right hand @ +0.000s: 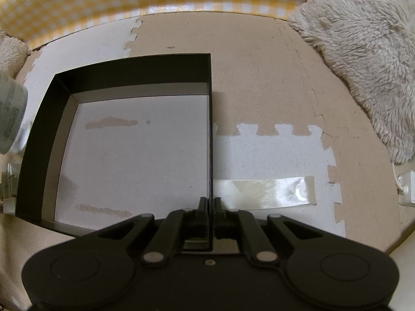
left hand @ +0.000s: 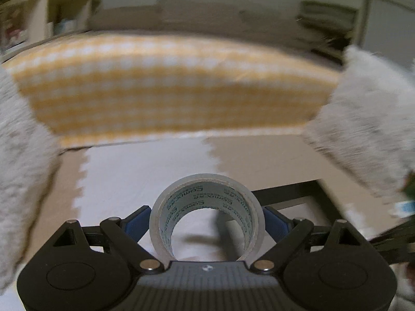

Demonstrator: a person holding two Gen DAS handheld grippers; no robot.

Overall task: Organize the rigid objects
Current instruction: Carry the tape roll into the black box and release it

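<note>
A roll of clear tape (left hand: 205,181) with a printed inner core stands on edge between the blue pads (left hand: 137,223) of my left gripper (left hand: 207,217), which is shut on it above the foam mat. The same roll shows at the left edge of the right wrist view (right hand: 10,119). A shallow black box (right hand: 129,70) with a pale floor lies open on the mat. My right gripper (right hand: 210,204) is shut on the box's right wall, one finger on each side. A corner of the box (left hand: 285,194) shows behind the roll.
A strip of clear tape (right hand: 264,190) lies on the white mat tile right of the box. Fluffy cream blankets (right hand: 363,51) (left hand: 363,119) flank the area. A yellow checked cushion (left hand: 168,83) runs along the back. A white plug (right hand: 407,189) sits at far right.
</note>
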